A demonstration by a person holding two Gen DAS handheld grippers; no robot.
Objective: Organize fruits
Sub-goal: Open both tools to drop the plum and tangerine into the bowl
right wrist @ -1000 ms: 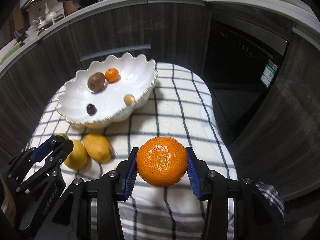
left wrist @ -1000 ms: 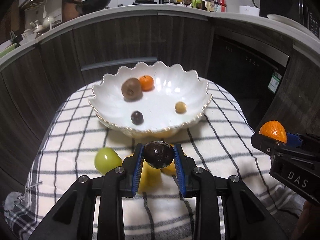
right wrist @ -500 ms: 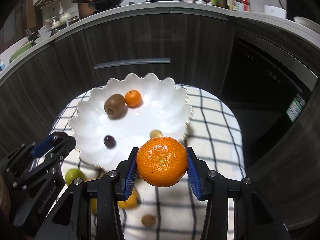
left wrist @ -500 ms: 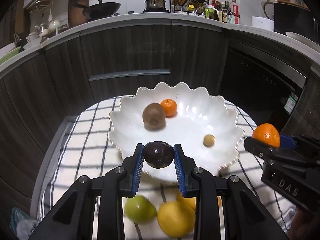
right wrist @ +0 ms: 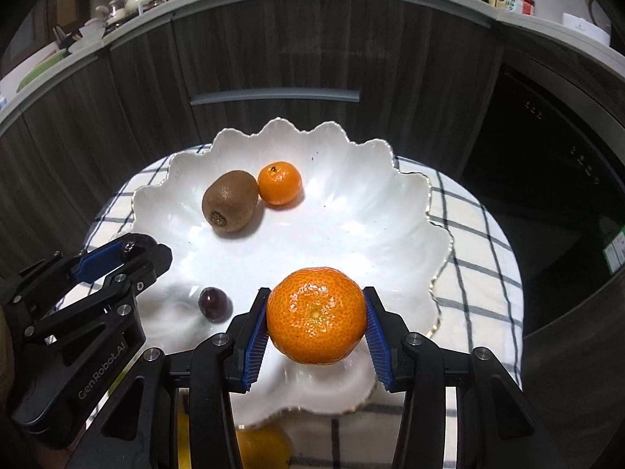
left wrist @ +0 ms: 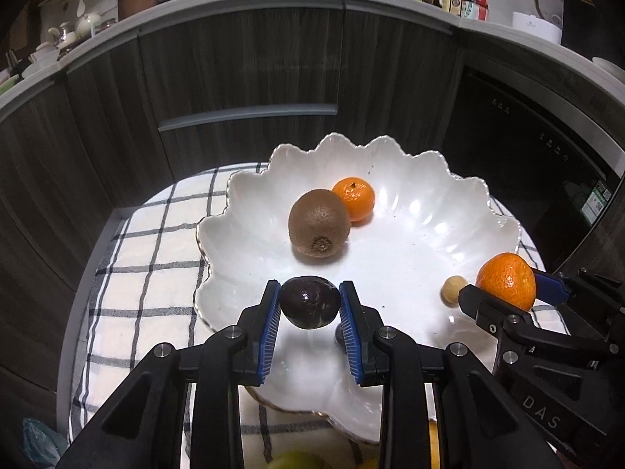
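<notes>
Two grippers hang over the white scalloped bowl. The left gripper pinches a dark round fruit between its blue pads above the bowl's near left part. The right gripper clamps a large mandarin over the near rim. Inside lie a kiwi touching a small mandarin at the far side, a dark small fruit and a tan ball nearer.

Two tangerines, one kiwi, two dark fruits (one held), one bowl
</notes>
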